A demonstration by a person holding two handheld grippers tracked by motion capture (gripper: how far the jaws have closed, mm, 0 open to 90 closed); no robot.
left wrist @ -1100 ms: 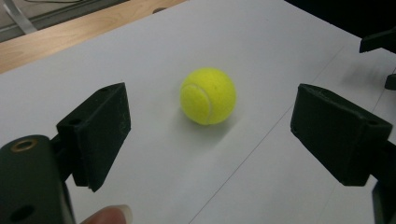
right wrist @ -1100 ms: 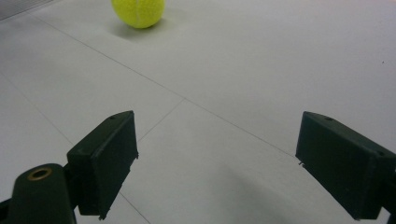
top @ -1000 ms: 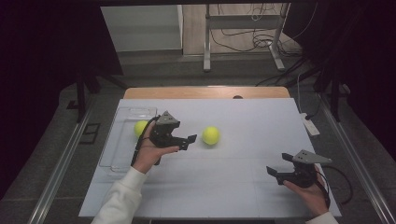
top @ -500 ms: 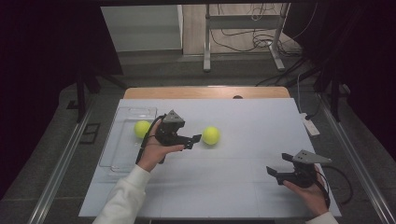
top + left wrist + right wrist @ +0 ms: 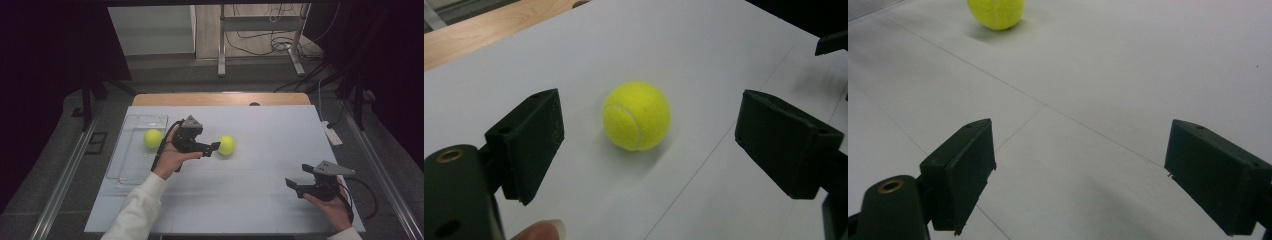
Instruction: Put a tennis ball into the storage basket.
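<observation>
High view: my left gripper sits just beside the yellow-green felt tennis ball on the white table sheet, jaws wide, nothing held. Best to centre the ball between both pads before closing. Right gripper idles open, well apart.

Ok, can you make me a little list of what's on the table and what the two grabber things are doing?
ball on the sheet: yellow tennis ball, lying loose on the white sheet
ball in the tray: second tennis ball, inside the clear tray
left gripper: jaws open, pointed at the loose ball, not touching it
right gripper: jaws open, nothing between them, near the sheet's right side
</observation>
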